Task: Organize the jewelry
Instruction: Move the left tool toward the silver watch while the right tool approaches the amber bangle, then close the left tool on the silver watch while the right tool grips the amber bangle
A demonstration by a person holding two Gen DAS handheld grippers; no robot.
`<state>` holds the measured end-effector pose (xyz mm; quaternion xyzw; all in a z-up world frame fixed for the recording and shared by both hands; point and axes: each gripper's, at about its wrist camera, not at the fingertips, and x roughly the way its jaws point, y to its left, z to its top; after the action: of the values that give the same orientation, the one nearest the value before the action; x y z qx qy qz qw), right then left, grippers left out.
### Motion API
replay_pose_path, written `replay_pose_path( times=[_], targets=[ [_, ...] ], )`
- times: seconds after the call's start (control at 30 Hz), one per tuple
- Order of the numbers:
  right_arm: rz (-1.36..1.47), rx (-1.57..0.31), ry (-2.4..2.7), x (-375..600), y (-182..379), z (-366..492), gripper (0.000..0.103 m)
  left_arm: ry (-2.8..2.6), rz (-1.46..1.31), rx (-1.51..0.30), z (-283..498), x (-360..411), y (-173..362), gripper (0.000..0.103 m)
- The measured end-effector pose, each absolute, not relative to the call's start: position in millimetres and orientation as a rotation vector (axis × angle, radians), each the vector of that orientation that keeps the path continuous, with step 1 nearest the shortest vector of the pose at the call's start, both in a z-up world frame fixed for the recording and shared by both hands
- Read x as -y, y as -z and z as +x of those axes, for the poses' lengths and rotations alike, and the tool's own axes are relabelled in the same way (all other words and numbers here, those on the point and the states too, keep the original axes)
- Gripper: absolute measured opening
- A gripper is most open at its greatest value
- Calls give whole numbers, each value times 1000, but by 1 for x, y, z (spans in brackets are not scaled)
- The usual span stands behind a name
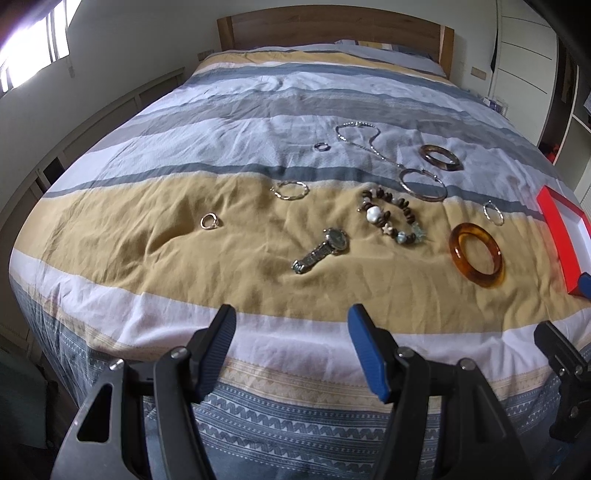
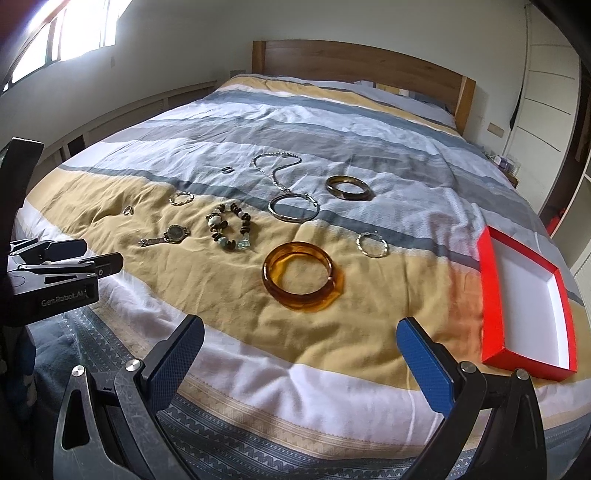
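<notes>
Jewelry lies spread on a striped bed. An amber bangle (image 2: 303, 275) lies just ahead of my right gripper (image 2: 301, 325), which is open and empty; it also shows in the left wrist view (image 1: 476, 254). A watch (image 1: 321, 249), a beaded bracelet (image 1: 391, 218), a gold ring (image 1: 209, 221), hoop earrings (image 1: 290, 190), a silver bangle (image 1: 423, 184), a brown bangle (image 1: 441, 157) and a chain necklace (image 1: 360, 138) lie beyond. My left gripper (image 1: 291, 317) is open and empty at the bed's foot. A red box (image 2: 524, 306) with white inside sits open at the right.
The wooden headboard (image 2: 354, 70) stands at the far end. A window (image 2: 74, 33) is at the left and white cupboards (image 2: 546, 110) at the right. The left gripper also shows at the left edge of the right wrist view (image 2: 107, 254).
</notes>
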<state>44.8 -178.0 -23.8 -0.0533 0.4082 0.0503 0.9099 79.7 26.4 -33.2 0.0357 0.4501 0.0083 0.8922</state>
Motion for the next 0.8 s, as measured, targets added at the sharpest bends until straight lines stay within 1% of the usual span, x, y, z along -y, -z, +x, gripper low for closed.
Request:
replay_pose_path(
  times=[0.13,0.3,0.43,0.5,0.8],
  targets=[
    [-88,-855,-149,176,26,50,98,-29,61,-933,83,-35,33,61],
    [-49,-883,-184,180,30,61,87,-63,29,-922,90,-55,29,61],
    [-7,-899,-193,190,32,70,80,-79,-4,-932,96,-71,30,61],
    [7,-907,-191,196,33,74,73,-80,-20,-937,99,-77,32,61],
    [34,-935,-196,213,43,95,65,77,-1,-939,121,-57,35,61]
  ],
)
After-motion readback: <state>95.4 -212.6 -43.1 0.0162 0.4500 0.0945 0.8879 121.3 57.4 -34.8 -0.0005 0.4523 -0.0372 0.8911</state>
